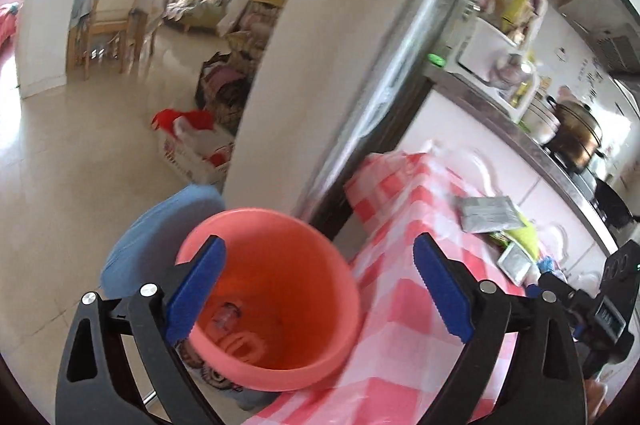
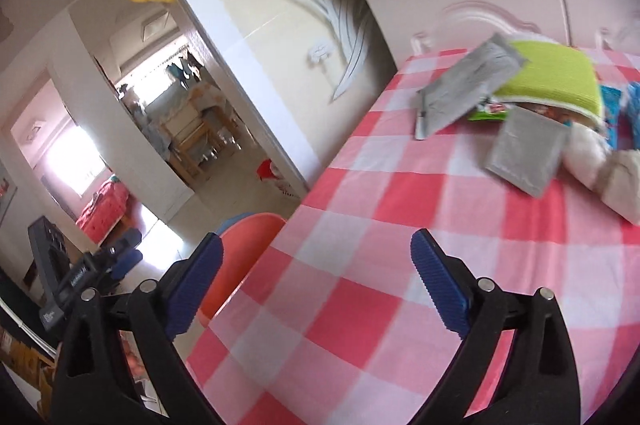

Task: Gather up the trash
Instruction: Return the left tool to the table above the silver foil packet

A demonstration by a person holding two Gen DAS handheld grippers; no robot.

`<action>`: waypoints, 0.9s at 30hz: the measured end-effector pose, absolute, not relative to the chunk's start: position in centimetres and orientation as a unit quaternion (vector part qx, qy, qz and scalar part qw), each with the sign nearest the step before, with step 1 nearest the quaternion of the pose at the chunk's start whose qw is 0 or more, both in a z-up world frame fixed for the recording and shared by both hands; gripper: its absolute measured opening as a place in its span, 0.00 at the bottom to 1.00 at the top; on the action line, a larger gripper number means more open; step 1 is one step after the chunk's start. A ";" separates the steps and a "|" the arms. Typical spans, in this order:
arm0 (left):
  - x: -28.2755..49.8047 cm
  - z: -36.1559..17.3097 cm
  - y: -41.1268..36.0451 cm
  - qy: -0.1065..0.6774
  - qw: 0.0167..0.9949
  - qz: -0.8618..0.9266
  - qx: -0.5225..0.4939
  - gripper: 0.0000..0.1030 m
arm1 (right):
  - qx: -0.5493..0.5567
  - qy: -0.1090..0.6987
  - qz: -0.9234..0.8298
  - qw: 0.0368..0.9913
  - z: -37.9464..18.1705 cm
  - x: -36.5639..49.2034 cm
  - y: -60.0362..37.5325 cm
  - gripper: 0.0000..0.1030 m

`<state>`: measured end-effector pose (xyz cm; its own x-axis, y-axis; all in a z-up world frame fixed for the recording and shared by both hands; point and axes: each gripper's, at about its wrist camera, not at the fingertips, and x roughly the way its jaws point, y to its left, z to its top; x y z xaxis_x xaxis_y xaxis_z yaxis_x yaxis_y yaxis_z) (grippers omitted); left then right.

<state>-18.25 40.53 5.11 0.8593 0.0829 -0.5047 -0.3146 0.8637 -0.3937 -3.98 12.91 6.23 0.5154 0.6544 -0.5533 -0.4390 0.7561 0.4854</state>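
A pink bin stands beside the table with the red-and-white checked cloth; a few scraps lie at its bottom. My left gripper is open and empty, hovering over the bin's mouth. My right gripper is open and empty over the cloth, with the bin at its left. A pile of trash lies at the far end of the table: grey foil packets, a green packet, white crumpled paper. The pile also shows in the left wrist view.
A blue stool or bag sits behind the bin. A white wall corner and sliding door frame stand behind the table. A kitchen counter with pots runs along the right. The right gripper's body is at the table's right.
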 end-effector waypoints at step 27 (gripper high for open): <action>-6.7 7.9 18.1 0.357 0.926 -0.087 -0.088 0.91 | 0.253 0.309 0.198 0.895 5.5 -5.3 -5.3 0.93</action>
